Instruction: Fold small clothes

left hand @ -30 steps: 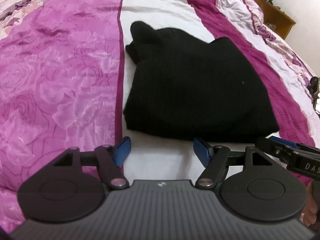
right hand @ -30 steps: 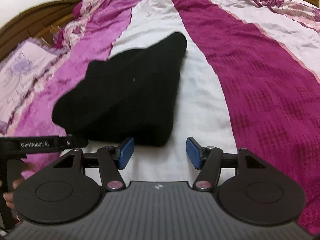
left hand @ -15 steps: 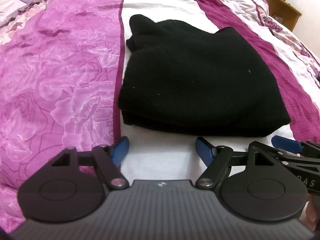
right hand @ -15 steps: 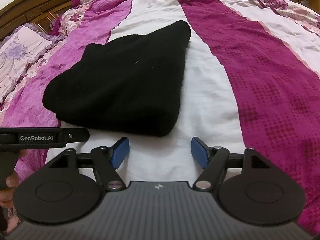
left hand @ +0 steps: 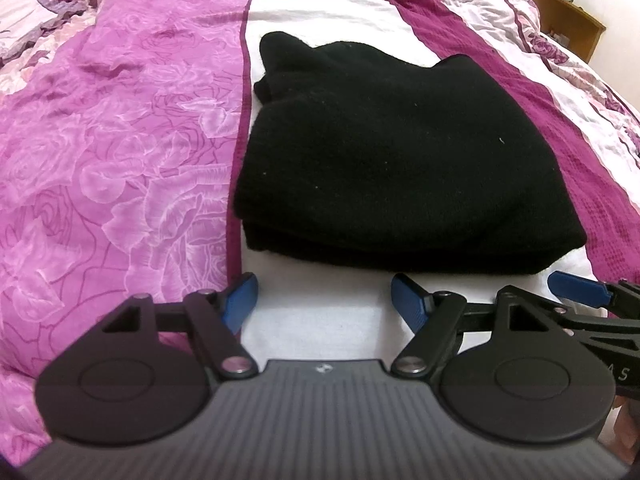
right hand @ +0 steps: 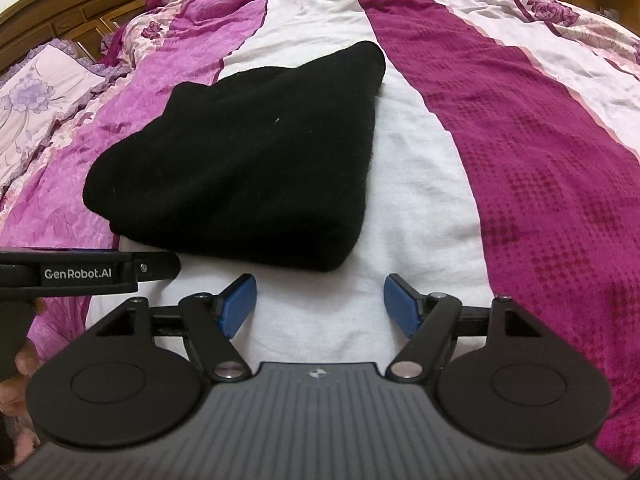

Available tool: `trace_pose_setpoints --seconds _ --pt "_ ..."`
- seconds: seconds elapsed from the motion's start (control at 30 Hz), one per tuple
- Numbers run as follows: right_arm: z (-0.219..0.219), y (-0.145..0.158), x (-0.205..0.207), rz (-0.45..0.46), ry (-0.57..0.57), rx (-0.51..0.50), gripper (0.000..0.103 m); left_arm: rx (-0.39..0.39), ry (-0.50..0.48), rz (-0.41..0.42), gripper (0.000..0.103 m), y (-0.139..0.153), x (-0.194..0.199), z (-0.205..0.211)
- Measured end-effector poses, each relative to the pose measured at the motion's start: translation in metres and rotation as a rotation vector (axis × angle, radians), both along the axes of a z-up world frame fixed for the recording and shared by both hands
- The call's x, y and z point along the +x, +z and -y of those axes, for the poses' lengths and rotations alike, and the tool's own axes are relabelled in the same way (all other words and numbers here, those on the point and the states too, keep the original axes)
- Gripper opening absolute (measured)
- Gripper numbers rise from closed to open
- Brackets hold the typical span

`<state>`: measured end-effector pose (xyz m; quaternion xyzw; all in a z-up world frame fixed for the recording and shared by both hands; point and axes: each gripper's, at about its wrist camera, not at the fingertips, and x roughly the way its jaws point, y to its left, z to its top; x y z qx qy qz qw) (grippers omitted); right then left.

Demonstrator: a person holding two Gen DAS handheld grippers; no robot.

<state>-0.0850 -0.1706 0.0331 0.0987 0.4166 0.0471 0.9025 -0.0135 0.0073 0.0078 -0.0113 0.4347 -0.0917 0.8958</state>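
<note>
A black knitted garment (left hand: 384, 160) lies folded in layers on the white stripe of the bedspread; the right wrist view shows the black garment (right hand: 248, 160) as a flat wedge. My left gripper (left hand: 324, 300) stands open just short of its near edge, nothing between the blue pads. My right gripper (right hand: 320, 304) is open too, a little short of the garment's near right corner, over bare white cloth. The right gripper's blue finger (left hand: 576, 286) shows at the right edge of the left wrist view. The left gripper's black body (right hand: 80, 272) shows at the left of the right wrist view.
The bedspread has a pink rose-patterned band (left hand: 112, 160) to the left and a dark magenta band (right hand: 540, 152) to the right. A wooden headboard (right hand: 60, 12) and a pillow (right hand: 36, 96) lie at far left. Part of a hand (right hand: 16, 380) holds the left gripper.
Both grippers have drawn a little nearer to the garment's near edge and stayed open. The garment lies as before.
</note>
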Motion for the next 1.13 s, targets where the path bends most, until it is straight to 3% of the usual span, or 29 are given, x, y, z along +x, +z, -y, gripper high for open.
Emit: trace_pose_setpoints --seconds 1.13 --pt "-0.0027 0.0001 -0.0015 0.004 0.005 -0.003 0.080 0.020 -0.005 0.005 0.076 0.0004 -0.0015 0.0030"
